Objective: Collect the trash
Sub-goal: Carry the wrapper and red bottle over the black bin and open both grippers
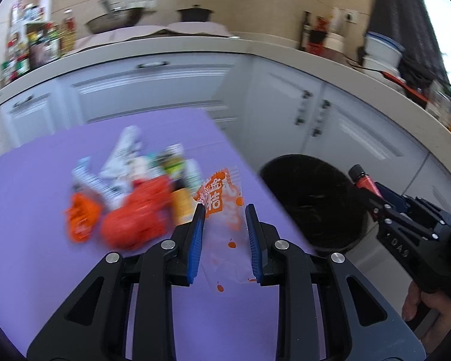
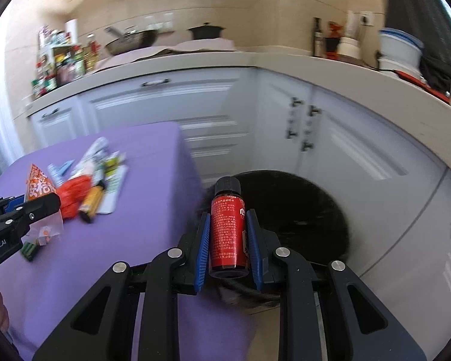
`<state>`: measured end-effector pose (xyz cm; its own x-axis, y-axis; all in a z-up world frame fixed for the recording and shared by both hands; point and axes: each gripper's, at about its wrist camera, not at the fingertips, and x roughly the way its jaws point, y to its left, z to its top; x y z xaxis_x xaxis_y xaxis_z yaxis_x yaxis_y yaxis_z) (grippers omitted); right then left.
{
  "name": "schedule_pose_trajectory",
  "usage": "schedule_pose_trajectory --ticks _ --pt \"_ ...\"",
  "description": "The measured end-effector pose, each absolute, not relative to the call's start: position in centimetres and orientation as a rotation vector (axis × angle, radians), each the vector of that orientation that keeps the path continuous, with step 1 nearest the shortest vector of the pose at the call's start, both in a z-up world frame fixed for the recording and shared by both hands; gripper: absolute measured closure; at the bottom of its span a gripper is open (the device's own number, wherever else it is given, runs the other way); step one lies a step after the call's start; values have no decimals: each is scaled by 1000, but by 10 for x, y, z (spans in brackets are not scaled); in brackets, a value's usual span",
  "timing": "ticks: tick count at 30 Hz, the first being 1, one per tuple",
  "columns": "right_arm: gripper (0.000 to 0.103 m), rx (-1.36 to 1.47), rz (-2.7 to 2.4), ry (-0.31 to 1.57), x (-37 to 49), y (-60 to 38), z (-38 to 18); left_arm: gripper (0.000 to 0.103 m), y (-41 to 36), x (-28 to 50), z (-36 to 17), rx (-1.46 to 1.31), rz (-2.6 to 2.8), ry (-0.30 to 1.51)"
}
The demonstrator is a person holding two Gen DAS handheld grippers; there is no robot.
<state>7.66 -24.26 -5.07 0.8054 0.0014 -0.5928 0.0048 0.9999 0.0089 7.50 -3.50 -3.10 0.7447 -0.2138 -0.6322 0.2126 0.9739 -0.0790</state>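
Note:
My right gripper (image 2: 228,217) is shut on a small red bottle with a black cap (image 2: 228,234) and holds it above the near rim of the black trash bin (image 2: 300,210). My left gripper (image 1: 223,210) has its jaws on either side of a clear and orange snack wrapper (image 1: 222,201), which looks lifted off the purple table (image 1: 30,210); I cannot tell if it is pinched. A pile of wrappers and packets (image 1: 135,198) lies on the table to the left. The bin (image 1: 312,201) stands at the table's right edge.
White kitchen cabinets (image 2: 210,114) and an L-shaped counter (image 2: 225,60) with pots, bottles and containers run behind. A small green pack (image 2: 30,251) lies on the table near the left gripper (image 2: 21,213). The right gripper (image 1: 406,213) shows at the right of the left wrist view.

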Motion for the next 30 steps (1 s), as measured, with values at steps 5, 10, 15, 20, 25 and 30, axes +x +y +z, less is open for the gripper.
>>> schedule_pose_trajectory --ticks 5,10,15,20,25,30 --pt "78 40 -49 630 89 -277 -56 77 -90 100 -36 52 -284 689" --pt "78 58 -75 629 101 -302 -64 77 -131 125 -48 77 -296 709" --pt "78 75 -85 648 119 -321 -77 77 -160 153 -63 98 -286 759" --pt "78 77 -94 677 139 -333 -94 76 -187 183 -82 129 -266 831" --pt "70 91 -96 703 156 -343 -110 56 -200 201 -92 113 -260 896" --pt "59 93 -112 681 151 -347 -107 47 -200 198 -91 121 -247 890"
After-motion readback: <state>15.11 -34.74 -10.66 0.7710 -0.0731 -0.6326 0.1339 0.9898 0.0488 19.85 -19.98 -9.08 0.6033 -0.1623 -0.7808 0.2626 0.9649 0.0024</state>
